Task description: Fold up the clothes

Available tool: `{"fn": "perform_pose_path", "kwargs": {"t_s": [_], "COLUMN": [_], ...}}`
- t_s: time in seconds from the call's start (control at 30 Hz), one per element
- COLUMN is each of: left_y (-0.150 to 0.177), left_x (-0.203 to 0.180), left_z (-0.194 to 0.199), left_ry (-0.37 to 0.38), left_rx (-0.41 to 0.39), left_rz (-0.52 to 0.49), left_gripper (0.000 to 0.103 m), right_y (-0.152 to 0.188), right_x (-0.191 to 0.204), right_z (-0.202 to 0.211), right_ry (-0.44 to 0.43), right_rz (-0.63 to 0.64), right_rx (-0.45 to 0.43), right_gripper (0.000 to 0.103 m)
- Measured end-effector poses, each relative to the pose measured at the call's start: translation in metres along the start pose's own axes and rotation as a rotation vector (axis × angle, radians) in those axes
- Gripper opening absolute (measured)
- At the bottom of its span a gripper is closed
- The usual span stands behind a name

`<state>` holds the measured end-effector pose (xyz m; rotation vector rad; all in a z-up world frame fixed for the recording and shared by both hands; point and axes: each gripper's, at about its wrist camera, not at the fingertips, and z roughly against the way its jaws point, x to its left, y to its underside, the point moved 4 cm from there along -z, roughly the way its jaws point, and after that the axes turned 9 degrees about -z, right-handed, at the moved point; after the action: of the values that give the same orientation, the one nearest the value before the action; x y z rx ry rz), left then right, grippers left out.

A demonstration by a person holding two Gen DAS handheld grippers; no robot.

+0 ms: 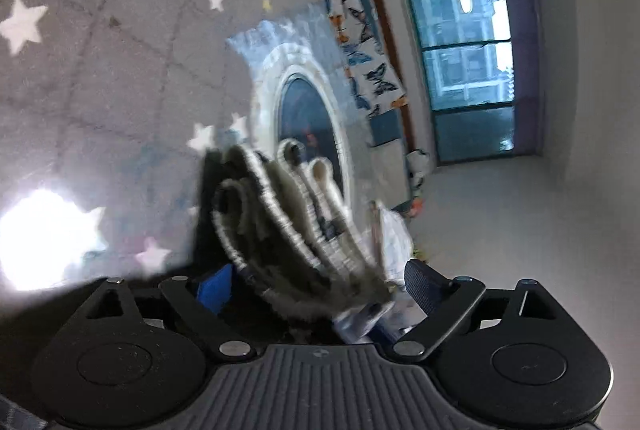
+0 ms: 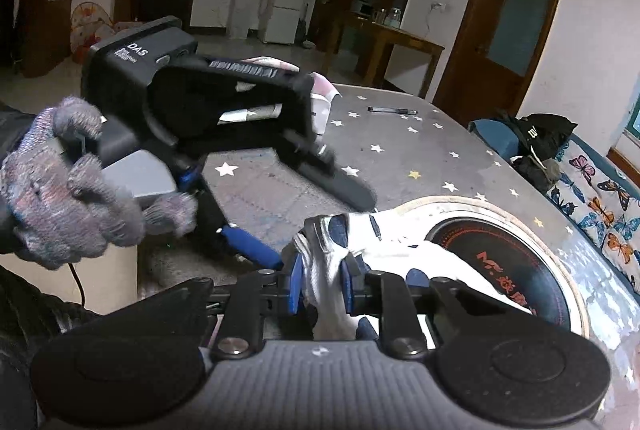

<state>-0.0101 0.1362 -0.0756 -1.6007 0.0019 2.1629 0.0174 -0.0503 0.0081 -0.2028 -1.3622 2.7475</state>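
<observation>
Clothes: a white garment (image 2: 332, 262) sits bunched and unfolded, clenched in the right claw (image 2: 320, 282) near the table's (image 2: 400, 146) edge; left claw (image 1: 316, 282) released. Folding barely begun.

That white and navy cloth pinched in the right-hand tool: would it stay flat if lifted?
Probably not. The white and navy cloth bunches into creases between the right gripper jaws, so it looks floppy. It seems thin, likely light.

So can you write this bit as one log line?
left gripper: open | right gripper: shut on white-and-navy cloth | grey star-patterned table cover
</observation>
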Motion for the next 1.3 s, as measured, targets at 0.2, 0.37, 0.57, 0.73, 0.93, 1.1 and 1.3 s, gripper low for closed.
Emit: {"fn": "perform_pose_path", "kwargs": {"t_s": [0.2, 0.37, 0.57, 0.73, 0.93, 1.1, 1.3], "left_y": [-0.004, -0.008, -0.008, -0.009, -0.008, -0.009, -0.008], "left_x": [-0.002, -0.001, 0.005, 0.003, -0.003, -0.007, -0.011], "left_z": [-0.015, -0.025, -0.029, -0.027, -0.022, -0.026, -0.028], "left_ry": [-0.012, -0.069, -0.114, -0.137, -0.184, -0.223, -0.258], "left_rx": [0.023, 0.037, 0.045, 0.045, 0.049, 0.052, 0.059], "left_rz": [0.005, -0.017, -0.044, -0.082, -0.145, -0.197, -0.243], "left_gripper": [0.087, 0.053, 0.031, 0.031, 0.031, 0.031, 0.031], "right_y": [0.002, 0.003, 0.01, 0.019, 0.047, 0.074, 0.093], "right_x": [0.003, 0.004, -0.009, -0.034, -0.091, -0.141, -0.181], "right_z": [0.003, 0.005, 0.007, 0.027, 0.048, 0.051, 0.039], "right_ry": [-0.006, -0.016, -0.023, 0.003, 0.158, 0.29, 0.323], "right_rz": [0.0, -0.003, -0.069, -0.198, -0.433, -0.611, -0.759], "right_rx": [-0.008, -0.019, -0.008, -0.028, -0.038, -0.017, -0.012], "right_gripper": [0.018, 0.013, 0.014, 0.025, 0.025, 0.025, 0.027]}}
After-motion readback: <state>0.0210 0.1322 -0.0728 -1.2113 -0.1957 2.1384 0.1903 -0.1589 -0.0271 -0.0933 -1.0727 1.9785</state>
